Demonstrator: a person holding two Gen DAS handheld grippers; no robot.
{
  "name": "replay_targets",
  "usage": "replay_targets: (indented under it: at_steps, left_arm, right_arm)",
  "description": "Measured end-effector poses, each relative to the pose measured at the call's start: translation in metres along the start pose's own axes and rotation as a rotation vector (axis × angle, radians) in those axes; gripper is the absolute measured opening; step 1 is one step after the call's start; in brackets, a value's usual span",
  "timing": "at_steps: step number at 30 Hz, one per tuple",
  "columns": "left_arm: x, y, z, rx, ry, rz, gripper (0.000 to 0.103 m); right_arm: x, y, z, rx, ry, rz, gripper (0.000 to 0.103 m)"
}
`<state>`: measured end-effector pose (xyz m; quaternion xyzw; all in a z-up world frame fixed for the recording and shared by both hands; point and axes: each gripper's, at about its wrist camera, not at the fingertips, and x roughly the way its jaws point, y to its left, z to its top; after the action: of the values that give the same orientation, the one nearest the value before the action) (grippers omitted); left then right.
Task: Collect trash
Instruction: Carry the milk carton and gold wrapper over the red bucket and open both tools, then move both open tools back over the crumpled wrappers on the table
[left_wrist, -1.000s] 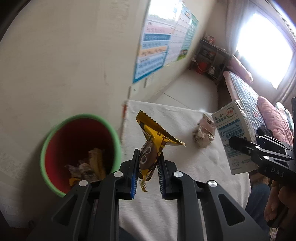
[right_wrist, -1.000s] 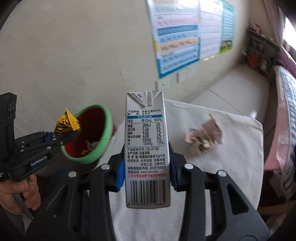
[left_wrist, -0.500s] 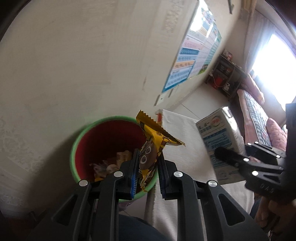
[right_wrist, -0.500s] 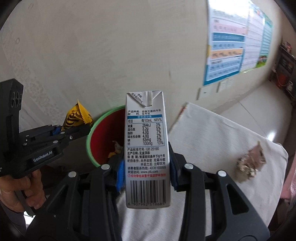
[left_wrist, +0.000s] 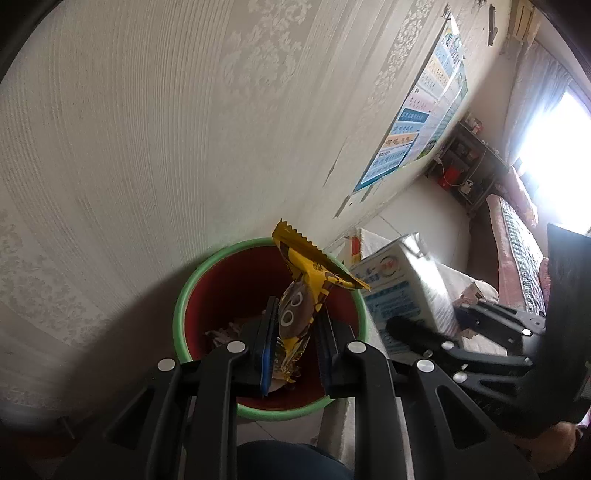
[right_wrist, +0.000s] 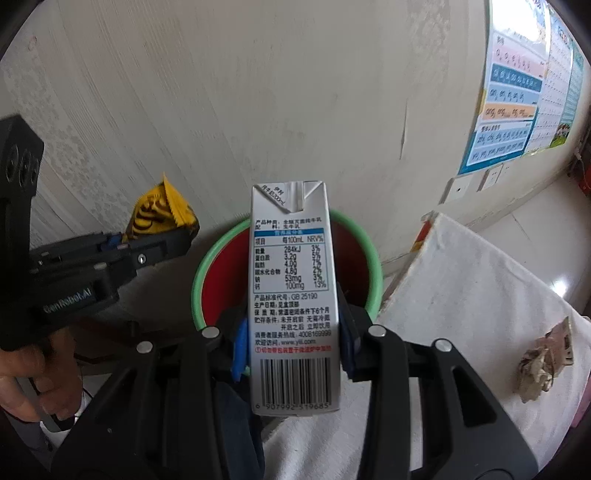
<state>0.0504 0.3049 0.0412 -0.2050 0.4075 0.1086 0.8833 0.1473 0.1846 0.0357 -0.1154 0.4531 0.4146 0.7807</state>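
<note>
milk carton (right_wrist: 293, 295) barcode 6907992519685, left gripper (right_wrist: 184, 236) marked GenRobot.AI

We see a bin (left_wrist: 192, 291) standing on the floor, right against the wall (left_wrist: 147, 147). In the bin lie some scraps (left_wrist: 229, 330). Our left gripper (left_wrist: 293, 345) is over the bin, and a wrapper (left_wrist: 303, 291) sits between its fingers. To the right of the bin is a table (right_wrist: 461, 291), with its corner just beside the bin's rim. Our right gripper (right_wrist: 293, 349) is near that corner, in front of the bin, and it pinches a carton (right_wrist: 293, 295). A crumpled paper (right_wrist: 543, 365) lies on the table near its right edge. A poster (right_wrist: 513, 110) hangs on the wall behind the table.
</note>
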Motion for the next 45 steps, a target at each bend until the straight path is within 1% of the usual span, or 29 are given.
replay_targets:
  at_steps: [4, 15, 16, 17, 18, 19, 20, 22, 24, 25, 30, 34, 40, 45]
  left_arm:
    - [0.010, 0.003, 0.000, -0.002, 0.018, -0.006, 0.018]
    - [0.041, 0.014, 0.002, -0.026, 0.062, 0.013, 0.019]
    - [0.043, 0.016, 0.001, -0.029, 0.066, 0.017, 0.028]
    - [0.044, 0.017, 0.001, -0.035, 0.066, 0.021, 0.037]
    - [0.044, 0.018, 0.001, -0.044, 0.060, 0.020, 0.061]
    - [0.042, 0.020, 0.000, -0.054, 0.045, 0.016, 0.076]
    - [0.040, 0.021, -0.001, -0.061, 0.031, 0.016, 0.078]
    - [0.037, 0.022, -0.001, -0.068, 0.021, 0.016, 0.083]
    - [0.033, 0.021, 0.000, -0.078, 0.007, 0.019, 0.089]
    - [0.032, 0.020, 0.000, -0.078, 0.001, 0.019, 0.091]
    - [0.019, 0.009, 0.001, -0.068, -0.027, 0.017, 0.095]
    - [0.011, -0.011, 0.000, -0.045, -0.039, 0.007, 0.095]
    - [0.000, -0.055, -0.008, 0.011, -0.046, -0.023, 0.095]
    - [-0.005, -0.106, -0.014, 0.087, -0.041, -0.064, 0.095]
  right_arm:
    - [0.015, -0.002, -0.002, 0.008, 0.024, 0.000, 0.037]
    - [0.047, 0.007, -0.008, -0.011, 0.090, 0.004, 0.038]
    - [0.050, 0.007, -0.009, -0.009, 0.097, 0.006, 0.038]
    - [0.053, 0.006, -0.009, -0.010, 0.105, 0.007, 0.041]
    - [0.055, 0.007, -0.009, -0.013, 0.110, 0.005, 0.054]
    - [0.054, 0.007, -0.010, -0.016, 0.108, -0.004, 0.058]
    - [0.054, 0.007, -0.009, -0.015, 0.104, -0.011, 0.066]
    - [0.051, 0.005, -0.008, -0.016, 0.097, -0.019, 0.069]
    - [0.048, 0.004, -0.007, -0.012, 0.095, -0.024, 0.076]
    - [0.044, 0.003, -0.007, -0.009, 0.090, -0.027, 0.077]
    - [0.019, -0.005, -0.010, 0.010, 0.063, -0.043, 0.084]
    - [-0.007, -0.015, -0.018, 0.020, 0.031, -0.060, 0.086]
    - [-0.053, -0.045, -0.040, 0.073, -0.012, -0.104, 0.089]
    - [-0.097, -0.084, -0.065, 0.134, -0.050, -0.159, 0.091]
